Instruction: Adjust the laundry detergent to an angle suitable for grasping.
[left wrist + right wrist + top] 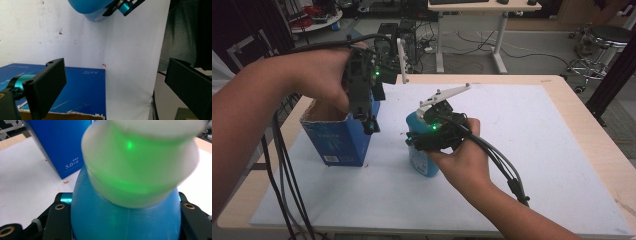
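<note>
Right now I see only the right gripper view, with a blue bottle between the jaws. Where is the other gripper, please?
Observer: The left gripper hangs just above the open top of the blue box, with its jaws wide apart and nothing between them.
Operator: Is the bottle standing on something?
Observer: In the high view the blue bottle is upright and its base seems to rest on the white sheet.
Operator: Does the bottle touch the box?
Observer: No. A strip of bare sheet lies between them, and the bottle stands to the right of the box in the high view.
</note>
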`<state>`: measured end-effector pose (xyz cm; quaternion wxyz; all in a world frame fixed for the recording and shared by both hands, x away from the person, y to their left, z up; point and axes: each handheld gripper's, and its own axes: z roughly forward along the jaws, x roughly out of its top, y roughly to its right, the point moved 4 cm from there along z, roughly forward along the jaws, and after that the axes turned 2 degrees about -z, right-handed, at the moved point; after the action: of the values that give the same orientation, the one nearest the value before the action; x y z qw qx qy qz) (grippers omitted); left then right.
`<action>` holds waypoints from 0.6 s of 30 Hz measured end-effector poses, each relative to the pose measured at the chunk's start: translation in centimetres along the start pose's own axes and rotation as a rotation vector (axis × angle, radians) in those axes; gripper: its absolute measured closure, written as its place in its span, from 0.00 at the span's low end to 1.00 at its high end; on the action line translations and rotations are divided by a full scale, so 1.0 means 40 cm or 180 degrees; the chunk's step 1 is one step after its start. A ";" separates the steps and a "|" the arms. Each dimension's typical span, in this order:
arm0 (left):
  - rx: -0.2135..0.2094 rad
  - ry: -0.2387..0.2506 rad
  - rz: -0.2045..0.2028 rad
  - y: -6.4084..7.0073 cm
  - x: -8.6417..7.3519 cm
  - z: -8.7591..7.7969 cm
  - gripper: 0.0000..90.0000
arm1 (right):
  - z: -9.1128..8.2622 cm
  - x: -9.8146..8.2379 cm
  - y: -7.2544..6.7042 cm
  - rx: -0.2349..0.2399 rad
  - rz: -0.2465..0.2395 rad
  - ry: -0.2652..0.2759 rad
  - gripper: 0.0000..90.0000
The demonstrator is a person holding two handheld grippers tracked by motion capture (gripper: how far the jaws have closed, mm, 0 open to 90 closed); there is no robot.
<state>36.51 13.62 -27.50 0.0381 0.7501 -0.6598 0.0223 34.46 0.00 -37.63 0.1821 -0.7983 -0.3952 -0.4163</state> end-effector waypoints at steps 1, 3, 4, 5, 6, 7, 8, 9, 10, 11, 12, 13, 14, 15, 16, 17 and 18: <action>-0.0006 -0.0008 0.0001 0.000 0.000 0.000 0.04 | 0.000 0.000 -0.001 0.0007 -0.0021 0.0001 0.48; -0.0008 -0.0021 0.0001 -0.001 -0.001 0.000 0.04 | -0.002 0.000 0.000 0.0016 -0.0021 -0.0005 0.48; -0.0008 -0.0021 0.0001 -0.001 -0.001 0.000 0.04 | -0.003 0.000 0.002 0.0015 -0.0028 -0.0012 0.49; -0.0007 -0.0017 0.0004 -0.001 0.000 0.000 0.04 | -0.004 0.000 0.006 0.0017 -0.0034 -0.0015 0.49; -0.0007 -0.0011 0.0002 0.000 0.000 0.000 0.04 | -0.007 0.000 0.009 0.0012 -0.0018 -0.0011 0.49; -0.0007 -0.0006 -0.0002 0.000 0.000 0.000 0.04 | -0.011 0.001 0.014 0.0015 -0.0020 0.0002 0.49; -0.0012 -0.0012 0.0001 -0.001 0.000 0.000 0.04 | -0.016 0.003 0.019 0.0016 -0.0016 0.0025 0.49; -0.0009 -0.0009 -0.0002 -0.002 0.001 0.000 0.04 | -0.021 0.005 0.023 0.0017 -0.0024 0.0044 0.49; -0.0004 0.0003 -0.0006 -0.002 0.002 0.000 0.04 | -0.027 0.007 0.027 0.0023 -0.0011 0.0047 0.49; -0.0003 -0.0006 -0.0002 -0.003 0.003 -0.001 0.04 | -0.032 0.010 0.031 0.0029 -0.0004 0.0052 0.49; -0.0001 -0.0002 0.0002 -0.003 0.004 -0.001 0.04 | -0.038 0.013 0.036 0.0037 -0.0011 0.0056 0.49; 0.0001 0.0008 -0.0001 -0.003 0.006 -0.001 0.04 | -0.043 0.015 0.041 0.0049 -0.0021 0.0054 0.49; 0.0000 0.0015 0.0001 -0.002 0.008 -0.002 0.04 | -0.048 0.017 0.047 0.0056 -0.0030 0.0055 0.49; 0.0001 0.0018 0.0011 -0.002 0.009 -0.003 0.04 | -0.053 0.019 0.053 0.0070 -0.0066 0.0056 0.49; -0.0003 0.0019 0.0015 -0.002 0.011 -0.003 0.04 | -0.058 0.020 0.058 0.0078 -0.0069 0.0046 0.49; -0.0005 0.0002 0.0027 -0.003 0.012 -0.004 0.04 | -0.062 0.021 0.064 0.0092 -0.0079 0.0040 0.49; 0.0002 0.0013 0.0015 -0.003 0.012 -0.003 0.04 | -0.067 0.022 0.070 0.0120 -0.0103 0.0039 0.49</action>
<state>36.68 13.17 -27.34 0.0391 0.7485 -0.6615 0.0241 35.57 -2.99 -35.26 0.1928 -0.7857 -0.4147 -0.4166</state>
